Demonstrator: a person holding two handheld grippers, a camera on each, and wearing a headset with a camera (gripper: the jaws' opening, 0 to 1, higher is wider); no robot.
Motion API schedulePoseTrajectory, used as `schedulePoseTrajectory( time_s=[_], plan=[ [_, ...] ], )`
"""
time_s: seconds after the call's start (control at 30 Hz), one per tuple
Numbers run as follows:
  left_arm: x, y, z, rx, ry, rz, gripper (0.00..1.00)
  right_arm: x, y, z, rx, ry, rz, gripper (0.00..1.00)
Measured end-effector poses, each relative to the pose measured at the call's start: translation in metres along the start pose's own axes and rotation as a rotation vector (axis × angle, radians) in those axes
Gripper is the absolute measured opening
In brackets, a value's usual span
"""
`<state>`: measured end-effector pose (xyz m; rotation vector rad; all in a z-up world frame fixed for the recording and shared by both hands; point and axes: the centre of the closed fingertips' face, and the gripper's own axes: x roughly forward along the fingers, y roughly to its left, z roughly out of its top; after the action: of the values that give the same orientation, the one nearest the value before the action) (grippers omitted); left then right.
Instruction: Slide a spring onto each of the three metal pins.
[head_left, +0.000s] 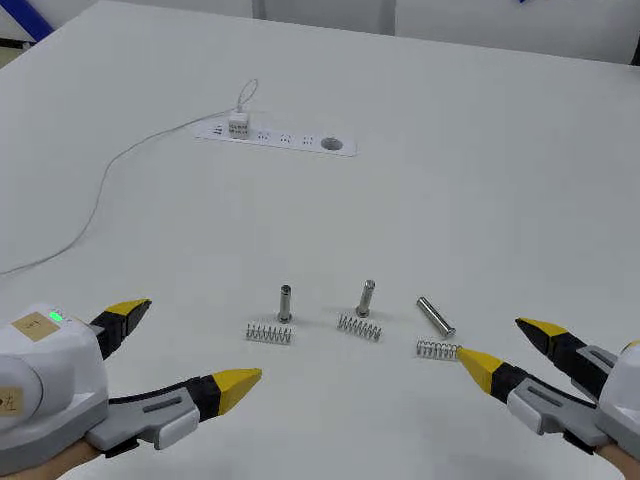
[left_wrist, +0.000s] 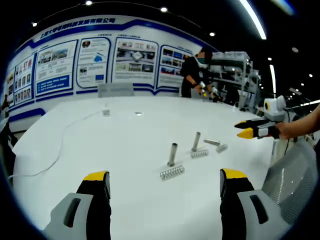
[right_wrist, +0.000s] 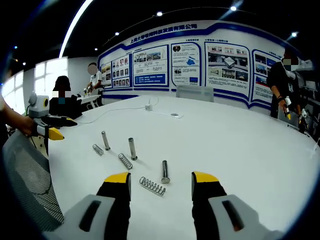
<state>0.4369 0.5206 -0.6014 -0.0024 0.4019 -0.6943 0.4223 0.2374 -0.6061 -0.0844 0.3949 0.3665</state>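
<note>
Surface: plain white surface (head_left: 450, 150) carried everything.
Claws: two, yellow-tipped; left claw (head_left: 195, 342) and right claw (head_left: 500, 342) gaped wide, empty.
Pins: three silver metal pins (head_left: 366, 298); two upright, one lying.
Springs: three coiled wire springs (head_left: 359, 327), one before each pin; rightmost just beside right claw.

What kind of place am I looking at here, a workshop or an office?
Probably a company lab or showroom hall: a large white table with a power strip, a curved wall of printed display boards, and other people standing nearby.
</note>
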Motion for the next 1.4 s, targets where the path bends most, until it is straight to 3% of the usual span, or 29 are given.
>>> schedulePoseTrajectory(
  time_s=[0.23,0.33,0.53,0.73,0.87,1.17,1.4],
  plan=[
    [-0.001,0.001,-0.002,-0.002,0.01,0.003,0.9,0.012,-0.008,0.003,0.027,0.017,0.007,0.43],
    [0.001,-0.005,0.0,0.031,0.006,-0.017,0.87,0.022,-0.009,0.004,0.043,0.038,0.023,0.4],
    [0.004,-0.012,-0.003,0.055,0.021,-0.057,0.85,0.039,-0.011,0.004,0.009,0.088,0.042,0.39],
    [0.004,-0.01,-0.006,0.062,0.032,-0.055,0.84,0.055,-0.005,0.005,-0.023,0.121,0.078,0.34],
    [0.005,-0.01,-0.007,0.058,0.034,-0.055,0.84,0.066,0.0,0.001,-0.017,0.151,0.104,0.33],
    [0.005,-0.009,-0.007,0.075,0.038,-0.044,0.81,0.092,-0.001,-0.006,-0.051,0.216,0.112,0.27],
    [0.005,-0.01,-0.009,0.07,0.047,-0.047,0.8,0.104,-0.001,-0.021,-0.091,0.309,0.112,0.23]
  ],
)
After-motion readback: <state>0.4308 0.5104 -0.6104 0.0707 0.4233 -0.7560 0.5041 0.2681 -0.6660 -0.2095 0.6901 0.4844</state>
